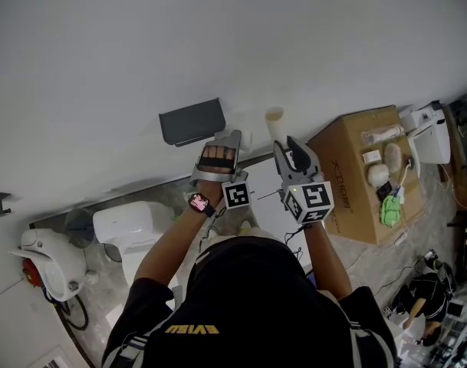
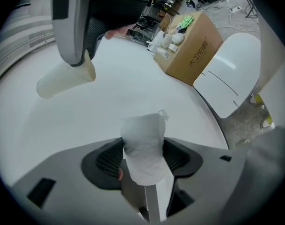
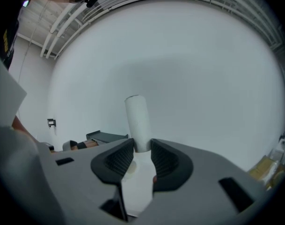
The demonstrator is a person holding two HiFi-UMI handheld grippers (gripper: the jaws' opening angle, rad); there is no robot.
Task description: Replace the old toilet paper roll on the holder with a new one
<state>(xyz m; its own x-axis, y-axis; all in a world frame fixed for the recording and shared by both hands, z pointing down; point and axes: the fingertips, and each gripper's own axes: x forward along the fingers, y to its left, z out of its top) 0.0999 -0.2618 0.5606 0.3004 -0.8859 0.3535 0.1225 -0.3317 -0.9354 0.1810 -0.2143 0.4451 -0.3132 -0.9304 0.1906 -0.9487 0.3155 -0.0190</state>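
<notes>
In the head view the person stands at a white wall with both grippers raised beside the dark grey holder [image 1: 192, 121]. The left gripper [image 1: 225, 140] sits just below and to the right of it, and the right gripper [image 1: 288, 150] holds a cream tube [image 1: 274, 123] upright, a little apart from the holder. To the right, a closed cardboard box [image 1: 354, 176] carries loose items on its lid, among them pale rolls [image 1: 379, 173] and a green object [image 1: 389, 209]. What is inside the box cannot be seen. A white toilet [image 1: 129, 225] stands below the holder. In the left gripper view the jaws are pressed on a small white paper roll [image 2: 143, 139], and the box shows beyond with the same clutter on top. In the right gripper view the jaws are clamped on the base of the cream tube, which looks like a bare core. The holder shows low to the left, and I cannot tell whether anything remains in it. The old core seems to be off the holder, so the swap looks about midway. The next move probably calls for lining the white roll up with the holder and seating it, while the tube is kept clear or set down.
</notes>
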